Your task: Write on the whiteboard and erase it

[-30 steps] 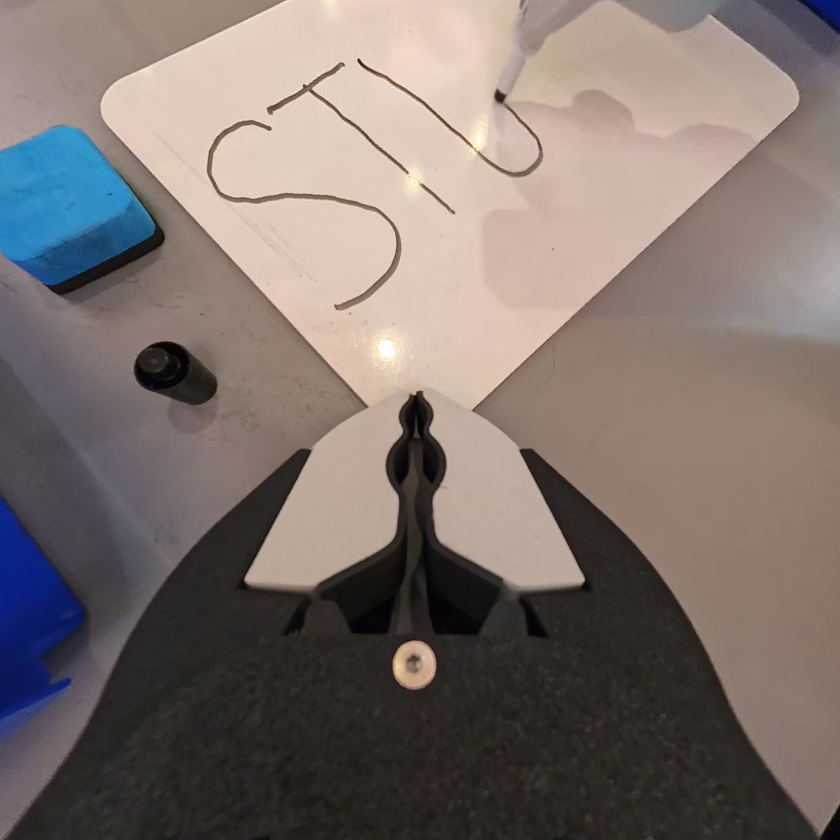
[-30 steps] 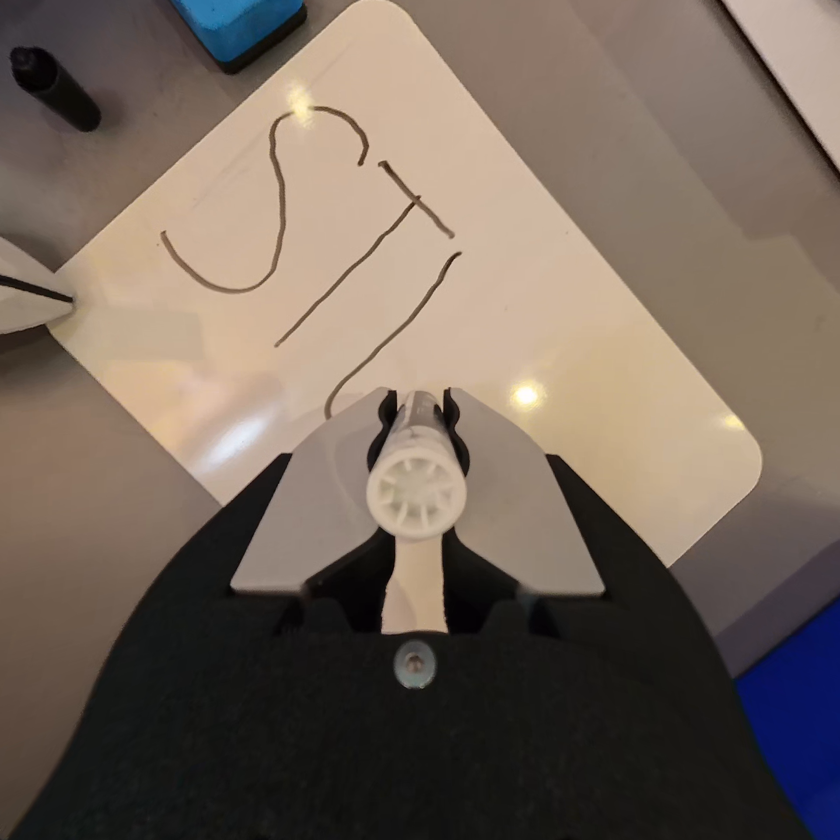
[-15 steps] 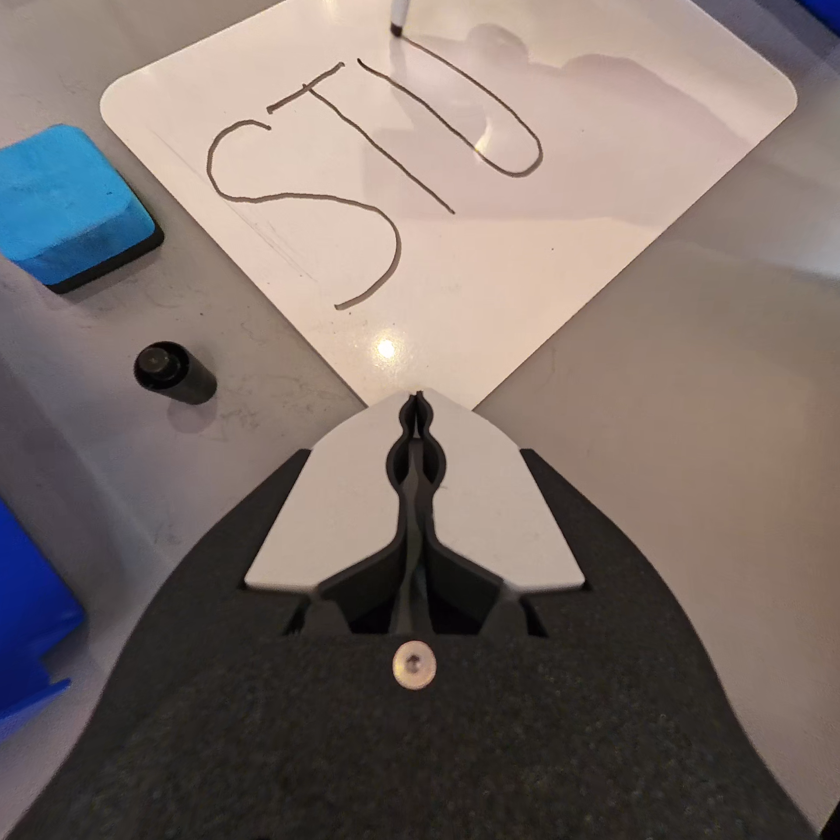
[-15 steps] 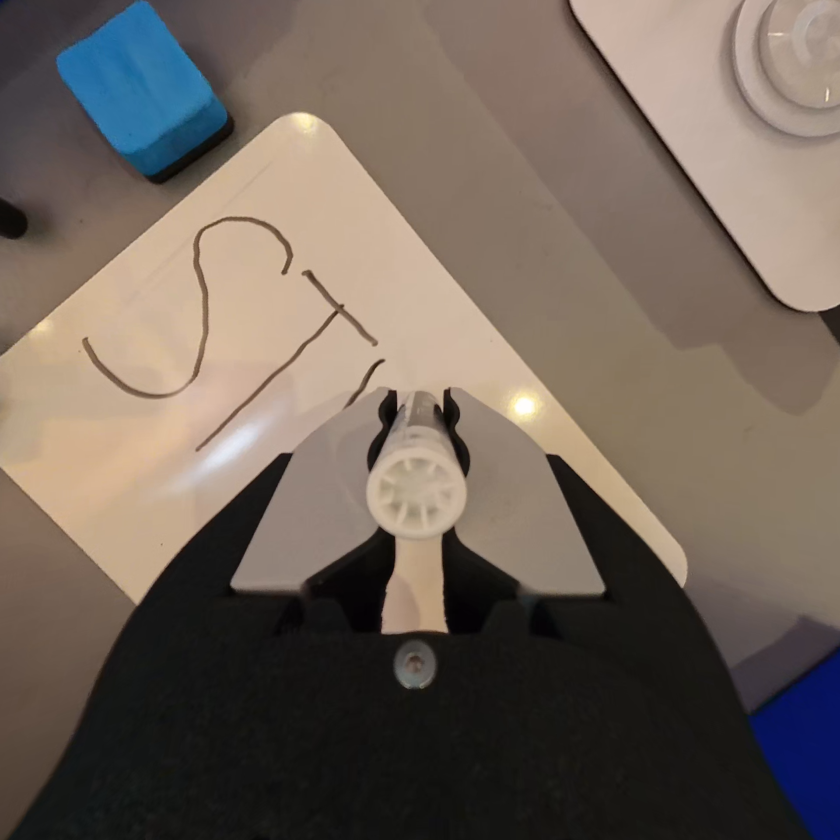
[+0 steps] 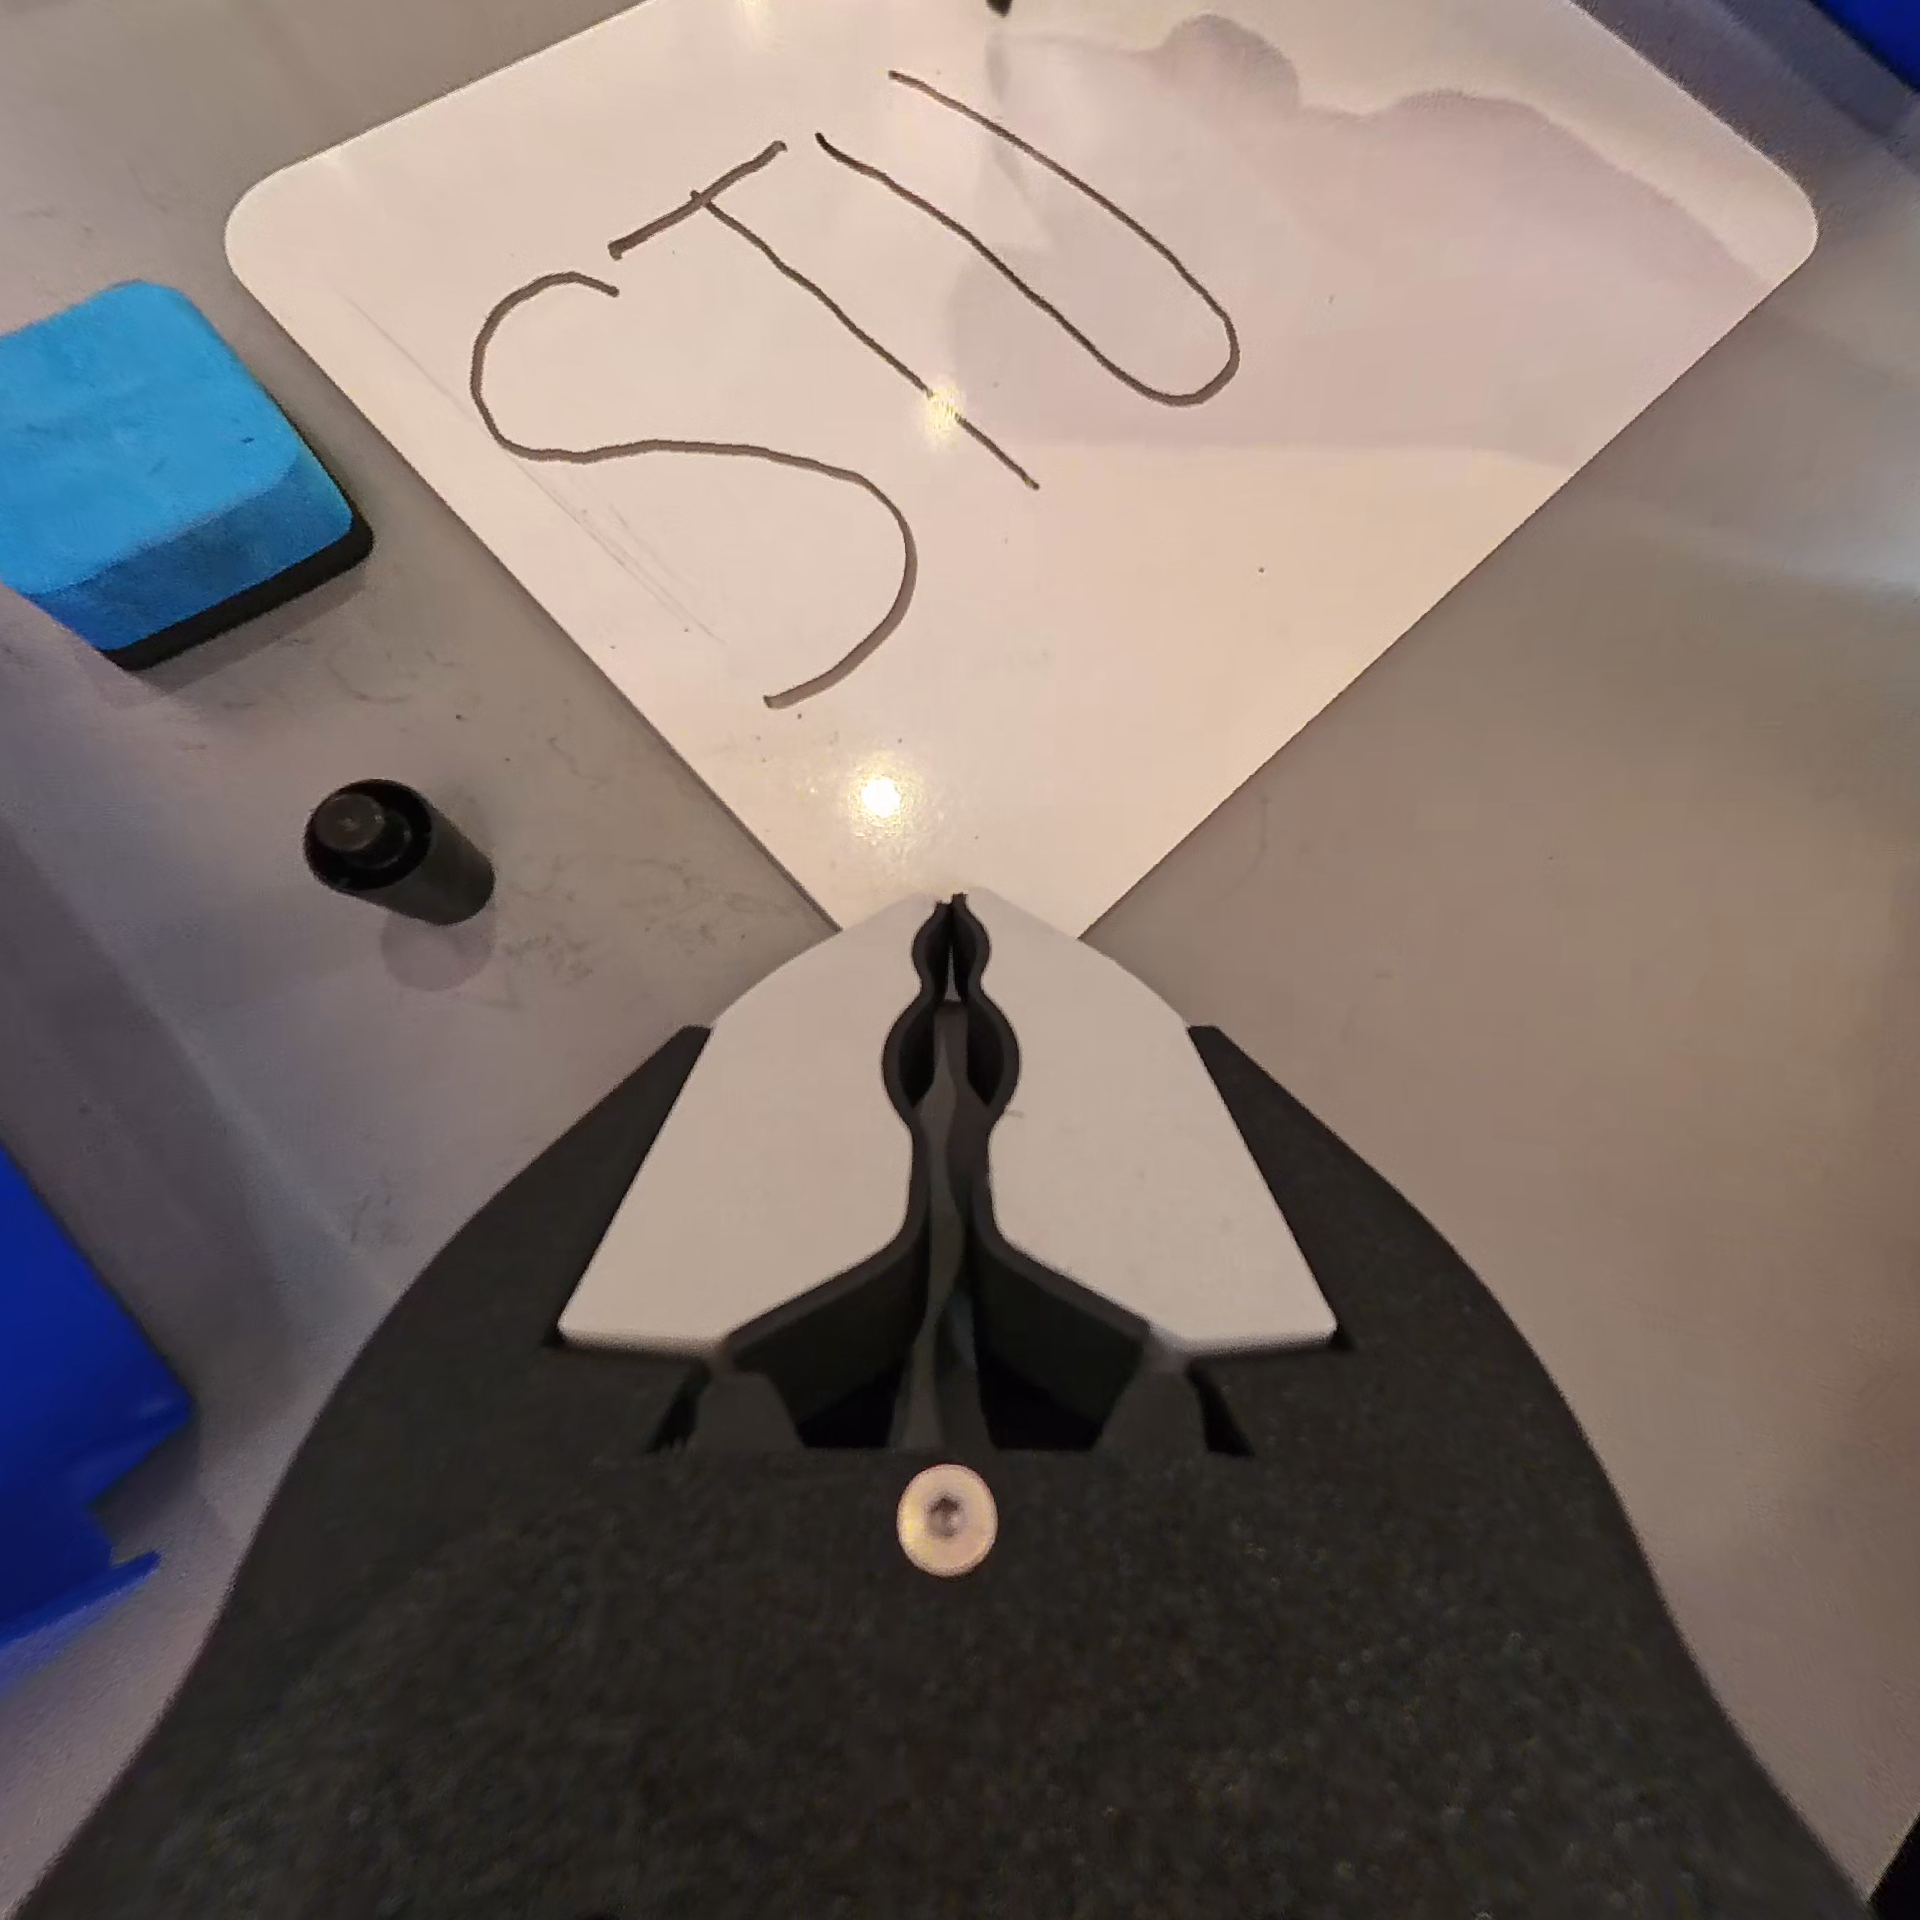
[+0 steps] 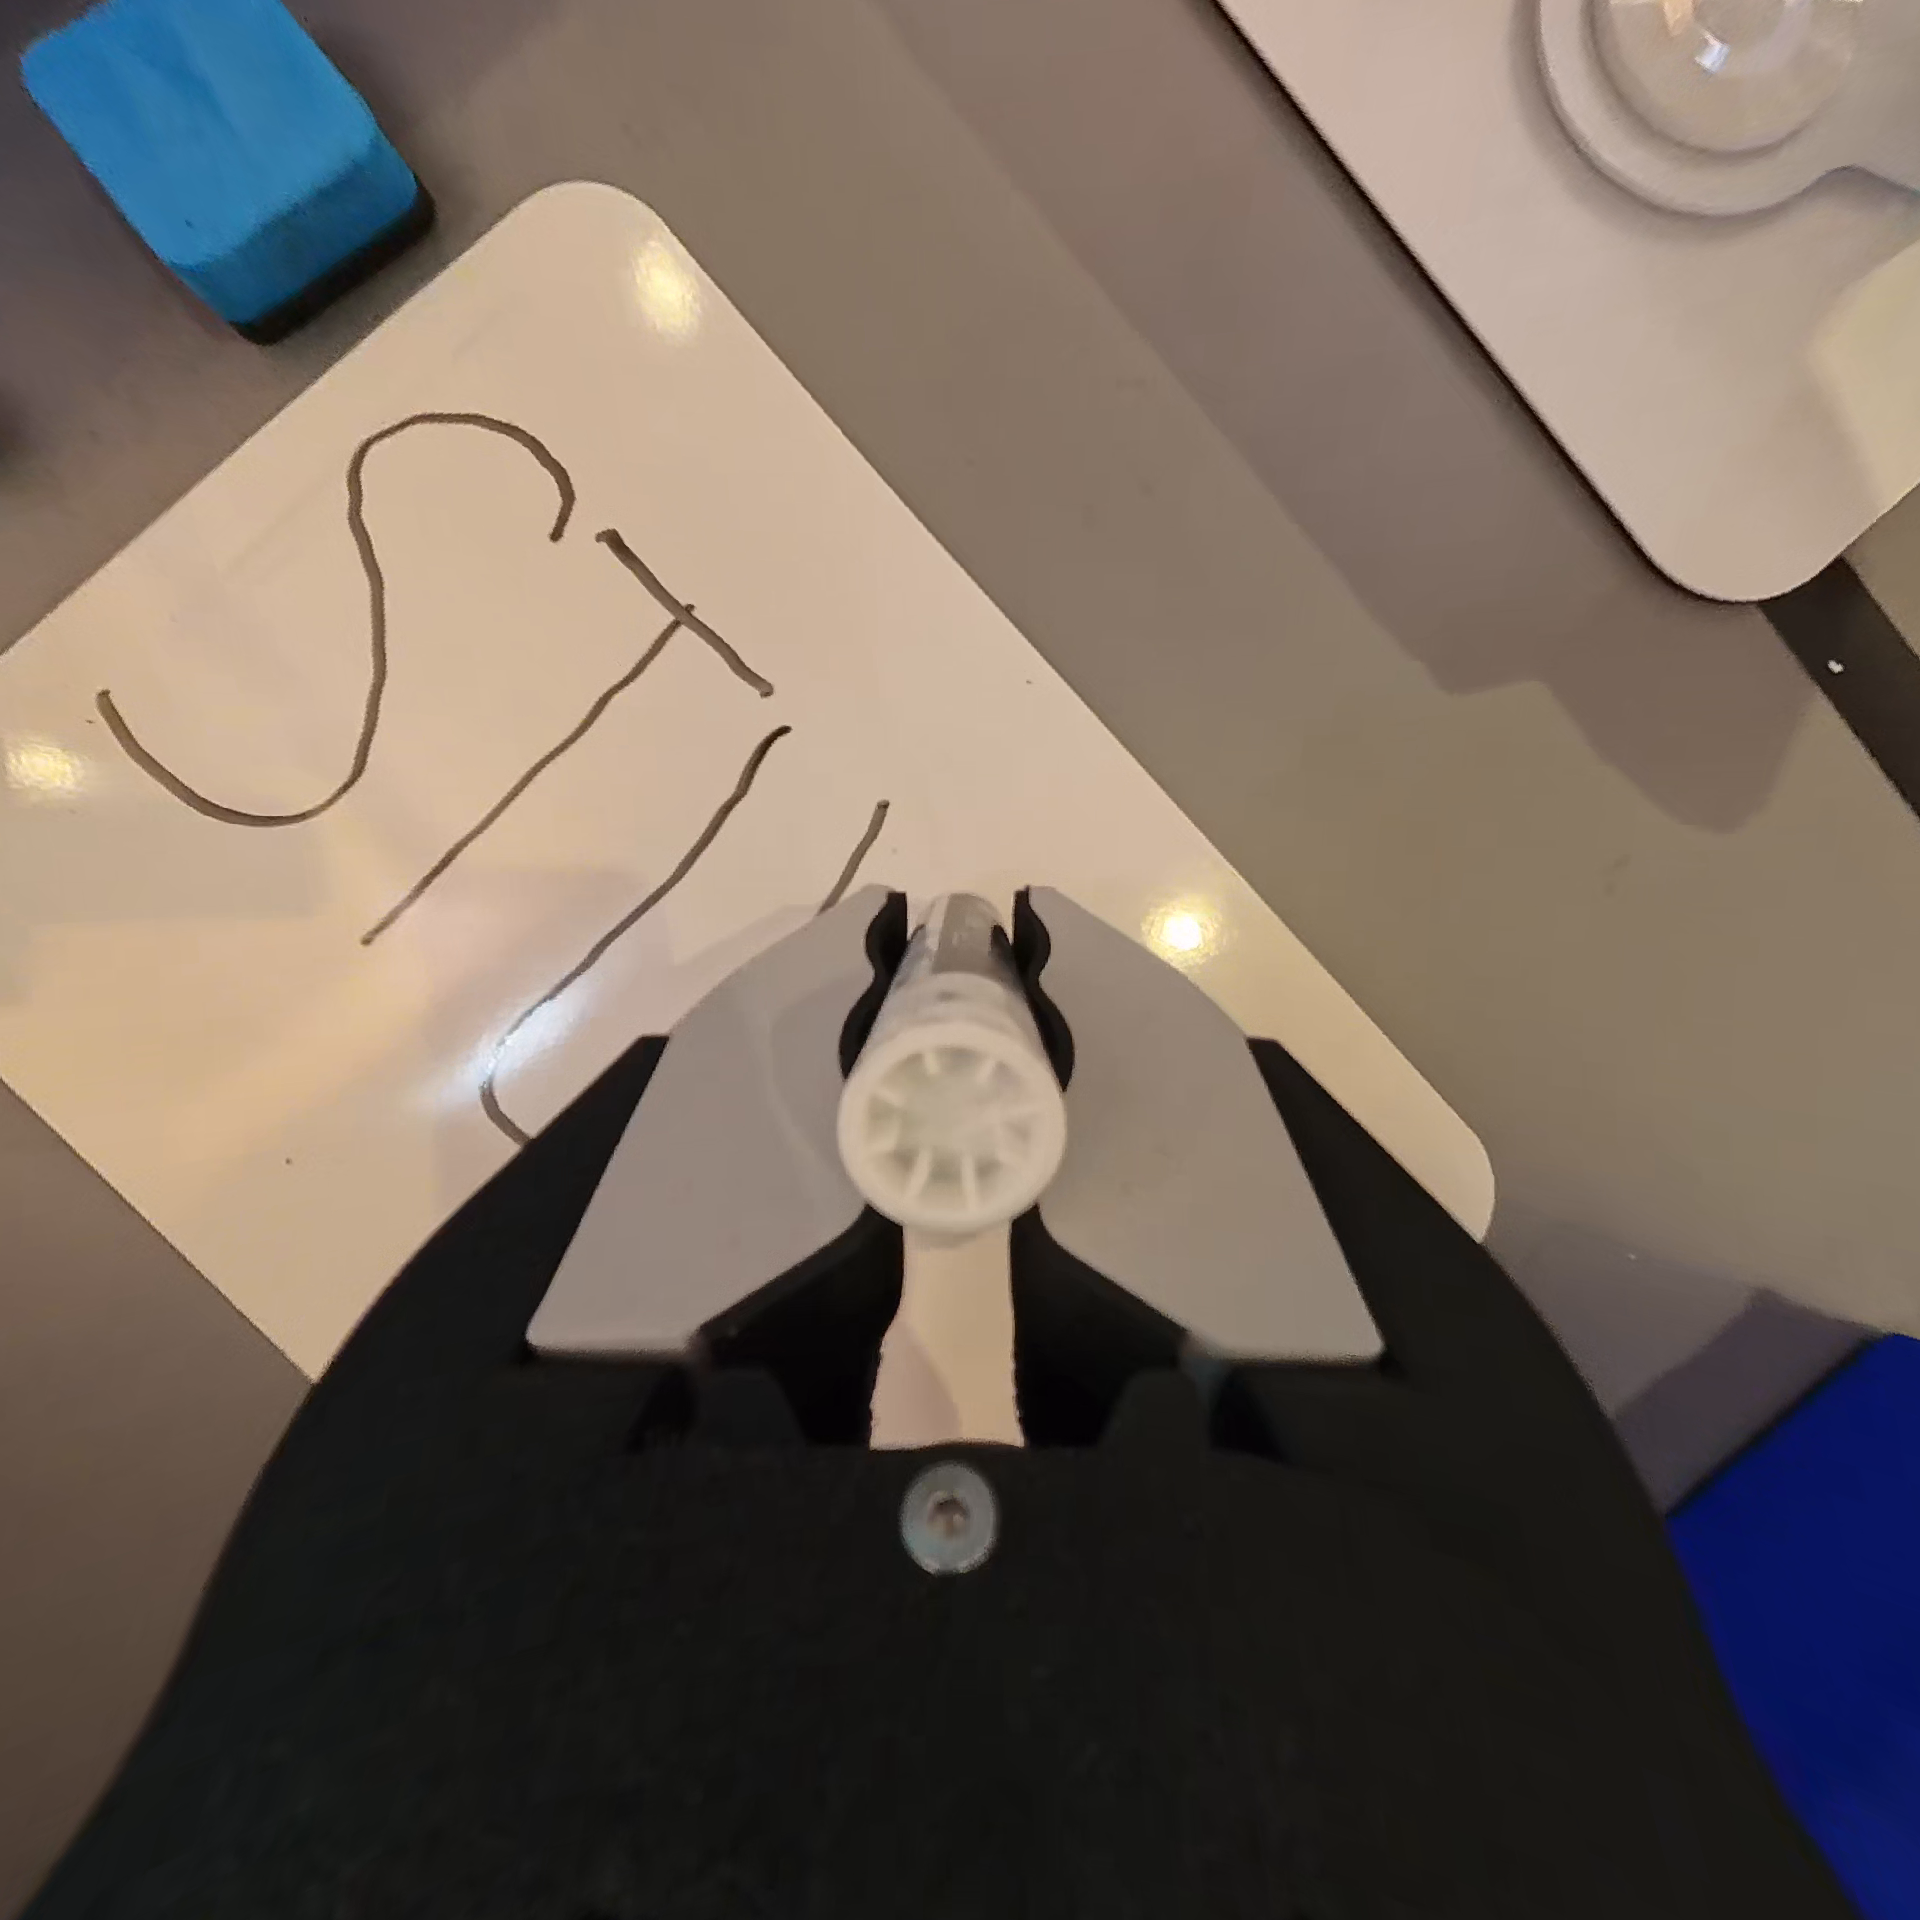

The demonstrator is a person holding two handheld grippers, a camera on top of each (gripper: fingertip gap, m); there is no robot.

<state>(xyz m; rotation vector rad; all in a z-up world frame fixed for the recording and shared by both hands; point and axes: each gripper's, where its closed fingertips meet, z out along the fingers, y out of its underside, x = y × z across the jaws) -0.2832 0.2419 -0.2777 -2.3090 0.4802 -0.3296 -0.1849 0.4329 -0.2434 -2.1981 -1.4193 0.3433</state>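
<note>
Holding the marker point(image 6: 954, 1049) clamped between its jaws, our right claw point(image 6: 956, 883) hangs above the whiteboard point(image 6: 935, 644), the pen's long axis running straight ahead along the fingers and its white ribbed tail facing the camera. We cannot see the tip in this view; in the left wrist view a dark point at the far top edge is probably that tip, and whether it touches the board we cannot tell. Dark pen strokes point(image 5: 831, 416) cover the half of the board lying ahead and to the left of the right claw. Our left claw point(image 5: 954, 914) is pressed shut on nothing, its tips at the near corner of the whiteboard point(image 5: 1351, 468), seemingly pinning it to the grey counter point(image 5: 1558, 935). The blue eraser point(image 5: 156, 468) lies ahead and to the left of the left claw, just beside the board's left edge; the black marker cap point(image 5: 400, 852) lies nearer, also left. From the right claw the eraser point(image 6: 223, 156) sits far ahead-left, past the board. We judge the writing nearly done. Erasing turns on this: the eraser is nearer the empty left claw, while the right is occupied. A white moulded tray point(image 6: 1558, 343) lies ahead-right.
</note>
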